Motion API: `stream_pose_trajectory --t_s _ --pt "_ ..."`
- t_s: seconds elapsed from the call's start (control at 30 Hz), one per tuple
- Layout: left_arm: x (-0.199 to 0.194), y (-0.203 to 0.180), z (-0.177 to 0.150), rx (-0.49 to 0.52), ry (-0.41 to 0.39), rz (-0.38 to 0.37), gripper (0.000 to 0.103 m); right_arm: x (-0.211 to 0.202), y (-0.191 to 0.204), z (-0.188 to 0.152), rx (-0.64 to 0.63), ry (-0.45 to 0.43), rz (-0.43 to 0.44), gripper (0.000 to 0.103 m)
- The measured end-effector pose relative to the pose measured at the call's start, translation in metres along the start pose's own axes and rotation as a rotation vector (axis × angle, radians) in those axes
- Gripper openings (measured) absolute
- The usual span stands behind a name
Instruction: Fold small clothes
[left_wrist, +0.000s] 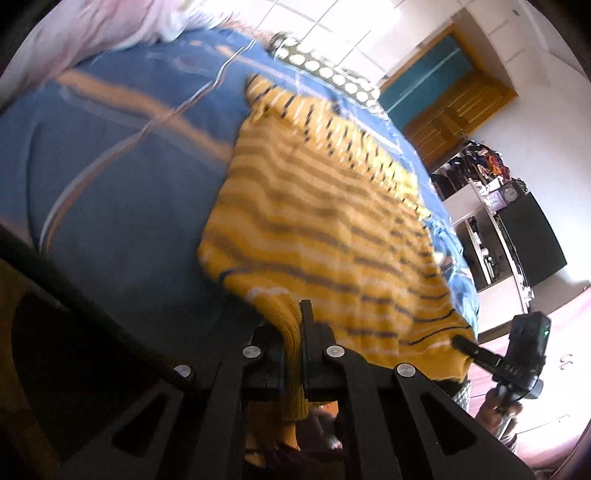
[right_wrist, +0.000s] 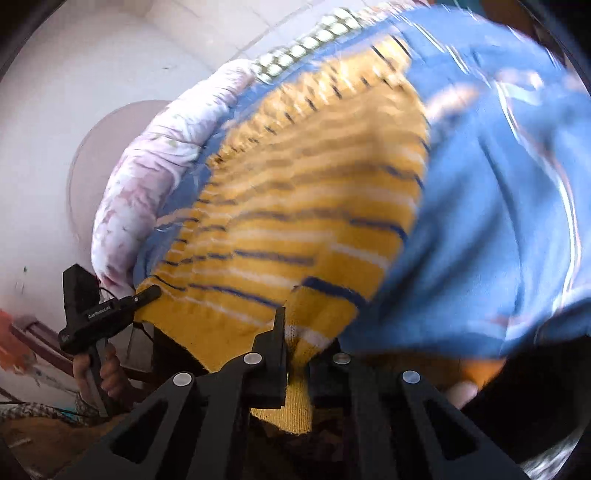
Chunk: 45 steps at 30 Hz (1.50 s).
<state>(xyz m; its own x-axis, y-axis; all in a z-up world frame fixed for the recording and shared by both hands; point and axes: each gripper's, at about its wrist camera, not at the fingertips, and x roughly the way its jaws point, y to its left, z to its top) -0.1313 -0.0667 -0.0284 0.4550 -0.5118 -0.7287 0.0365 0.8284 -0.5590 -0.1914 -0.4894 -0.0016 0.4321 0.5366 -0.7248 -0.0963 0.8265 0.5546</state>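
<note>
A yellow knitted sweater (left_wrist: 325, 221) with dark and white stripes lies spread on a blue bedspread (left_wrist: 110, 177). My left gripper (left_wrist: 293, 319) is shut on the near edge of the sweater, and a fold of knit hangs down between its fingers. In the same view my right gripper (left_wrist: 460, 340) pinches the sweater's other near corner, held by a hand (left_wrist: 498, 404). The right wrist view shows the sweater (right_wrist: 303, 206) from the other side. There my right gripper (right_wrist: 295, 328) is shut on its near edge, and my left gripper (right_wrist: 151, 292) grips the far corner. Both held edges are raised off the bed.
A pink and white quilt (right_wrist: 147, 177) is bunched at the bed's far side, beside a dotted pillow (left_wrist: 325, 70). Past the bed stand a wooden door (left_wrist: 450, 107), cluttered white shelves (left_wrist: 480, 206) and a black panel (left_wrist: 532, 236). The bedspread (right_wrist: 498, 221) extends wide beside the sweater.
</note>
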Motion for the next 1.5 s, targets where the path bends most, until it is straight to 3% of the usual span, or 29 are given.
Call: stream_pose_trajectory --t_s 0.17,0.37,0.63,0.73,0.83,0.93,1.0,1.03,1.07,1.13,1.2,1.3,1.4,1.5 --pt "0.005 -0.012 0.056 0.012 -0.042 -0.013 0.005 -0.013 0.012 0.057 -0.048 -0.106 0.015 0.009" --pt "0.025 -0.042 0.143 0.071 -0.128 0.025 0.005 -0.007 0.024 0.133 -0.084 -0.225 -0.047 0.009" --pt "0.107 -0.053 0.242 0.106 -0.084 0.172 0.005 0.047 0.003 0.217 -0.045 -0.239 -0.144 0.009" --pt "0.139 -0.042 0.264 0.068 -0.054 0.182 0.005 0.073 -0.018 0.245 -0.001 -0.216 -0.163 0.009" --pt "0.165 -0.03 0.278 0.037 -0.017 0.163 0.009 0.099 -0.045 0.268 0.071 -0.186 -0.166 0.01" --pt "0.183 -0.01 0.297 -0.059 0.018 0.055 0.013 0.119 -0.077 0.286 0.181 -0.161 -0.136 0.014" --pt "0.186 0.002 0.306 -0.131 0.017 -0.012 0.025 0.128 -0.096 0.293 0.26 -0.154 -0.097 0.017" --pt "0.186 0.012 0.31 -0.177 0.003 -0.048 0.036 0.131 -0.105 0.297 0.301 -0.155 -0.076 0.021" --pt "0.185 0.017 0.312 -0.204 -0.015 -0.065 0.048 0.135 -0.117 0.301 0.353 -0.161 -0.05 0.026" --pt "0.179 0.028 0.316 -0.242 -0.055 -0.064 0.059 0.14 -0.129 0.306 0.414 -0.171 -0.022 0.034" --pt "0.175 0.041 0.321 -0.288 -0.079 -0.095 0.06 0.146 -0.141 0.31 0.476 -0.176 0.021 0.036" --pt "0.17 0.055 0.32 -0.311 -0.081 -0.073 0.06 0.148 -0.158 0.317 0.58 -0.196 0.083 0.039" --pt "0.163 0.055 0.313 -0.277 -0.066 -0.038 0.06 0.147 -0.164 0.327 0.628 -0.202 0.087 0.041" --pt "0.152 0.047 0.3 -0.204 -0.054 0.016 0.062 0.136 -0.152 0.335 0.585 -0.209 0.048 0.041"
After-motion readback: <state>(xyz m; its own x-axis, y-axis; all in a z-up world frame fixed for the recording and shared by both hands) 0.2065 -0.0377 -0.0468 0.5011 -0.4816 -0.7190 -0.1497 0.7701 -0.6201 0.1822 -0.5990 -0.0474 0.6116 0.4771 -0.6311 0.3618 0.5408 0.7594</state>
